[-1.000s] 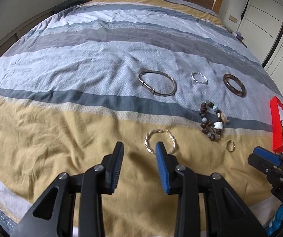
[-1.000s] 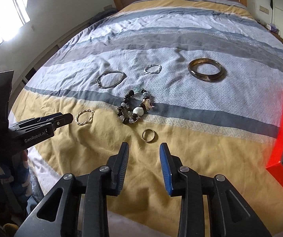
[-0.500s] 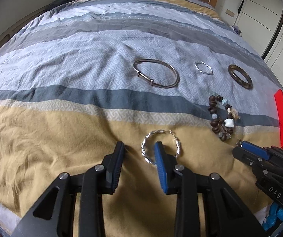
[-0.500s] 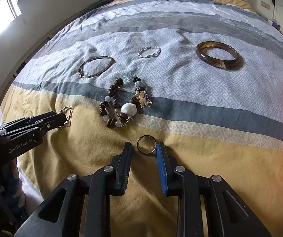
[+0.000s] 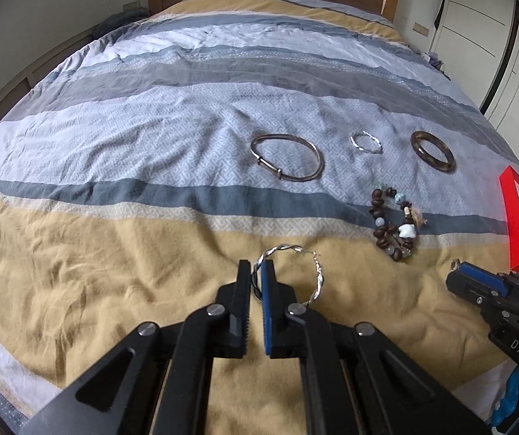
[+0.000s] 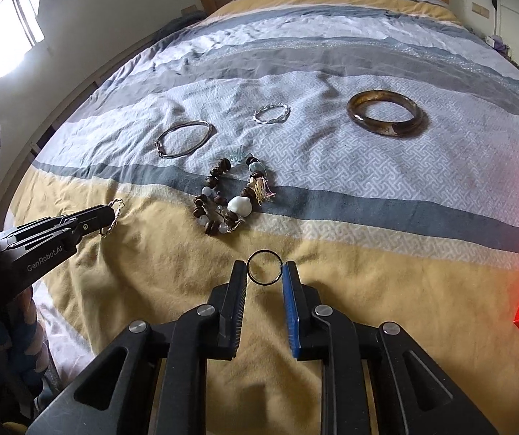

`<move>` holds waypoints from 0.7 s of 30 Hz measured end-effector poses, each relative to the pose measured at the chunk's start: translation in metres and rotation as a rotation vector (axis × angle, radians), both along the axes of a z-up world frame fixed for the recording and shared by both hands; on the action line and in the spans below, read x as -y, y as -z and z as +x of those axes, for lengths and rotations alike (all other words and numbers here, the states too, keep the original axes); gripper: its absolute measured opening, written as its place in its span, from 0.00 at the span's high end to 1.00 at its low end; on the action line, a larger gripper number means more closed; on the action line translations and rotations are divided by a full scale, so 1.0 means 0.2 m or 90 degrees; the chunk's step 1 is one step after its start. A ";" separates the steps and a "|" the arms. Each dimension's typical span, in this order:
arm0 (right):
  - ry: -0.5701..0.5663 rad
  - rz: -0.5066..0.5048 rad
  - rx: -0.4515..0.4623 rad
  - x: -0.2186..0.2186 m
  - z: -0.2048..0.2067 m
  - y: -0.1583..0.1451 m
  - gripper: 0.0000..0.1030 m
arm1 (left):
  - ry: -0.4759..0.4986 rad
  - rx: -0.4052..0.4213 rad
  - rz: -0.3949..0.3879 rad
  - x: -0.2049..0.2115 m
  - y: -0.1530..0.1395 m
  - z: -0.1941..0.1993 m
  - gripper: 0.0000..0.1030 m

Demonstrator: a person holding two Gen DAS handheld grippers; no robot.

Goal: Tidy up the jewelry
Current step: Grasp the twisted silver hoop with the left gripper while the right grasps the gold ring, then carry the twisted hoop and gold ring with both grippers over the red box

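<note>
1. My left gripper (image 5: 256,279) was apart 1 s ago; now it's pinched on the near side of the twisted silver bangle (image 5: 288,275), on the yellow stripe of the bedspread (image 5: 114,253).
2. My right gripper (image 6: 265,282) has closed in; both fingers bracket the small ring (image 6: 264,267), touching or nearly.
3. Both grabs look nearly set, so next is the red box (image 5: 513,217) at right.
4. Beaded bracelet (image 6: 230,199) & brown bangle (image 6: 384,116) not yet moved.

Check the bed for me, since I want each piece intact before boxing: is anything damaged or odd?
Nothing looks broken. The beaded bracelet lies bunched in a loose heap rather than a neat ring, unlike the amber bangle lying flat.
</note>
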State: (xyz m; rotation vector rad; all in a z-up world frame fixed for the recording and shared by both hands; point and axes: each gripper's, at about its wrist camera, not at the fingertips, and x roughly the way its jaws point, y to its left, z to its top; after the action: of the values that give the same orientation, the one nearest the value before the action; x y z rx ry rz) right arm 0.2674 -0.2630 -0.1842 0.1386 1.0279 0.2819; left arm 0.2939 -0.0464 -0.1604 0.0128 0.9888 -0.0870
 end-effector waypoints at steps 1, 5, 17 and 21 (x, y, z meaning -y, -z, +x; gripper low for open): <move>0.003 0.001 0.005 0.01 -0.02 -0.03 0.81 | -0.001 0.003 0.001 0.00 -0.02 -0.02 0.95; 0.015 0.001 0.026 0.06 -0.11 -0.13 0.81 | 0.001 0.019 0.000 0.01 -0.12 -0.10 0.95; 0.104 -0.031 0.079 0.51 -0.46 -0.38 0.81 | 0.088 0.041 -0.050 0.41 -0.38 -0.27 0.95; 0.150 -0.062 0.081 0.76 -0.56 -0.40 0.81 | 0.152 0.040 -0.058 0.70 -0.41 -0.29 0.95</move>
State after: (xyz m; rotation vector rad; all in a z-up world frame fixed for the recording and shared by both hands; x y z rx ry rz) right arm 0.1552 -0.4157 -0.1034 0.1508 0.8878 0.0257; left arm 0.2363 -0.1861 -0.0785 0.0497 0.9163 -0.3481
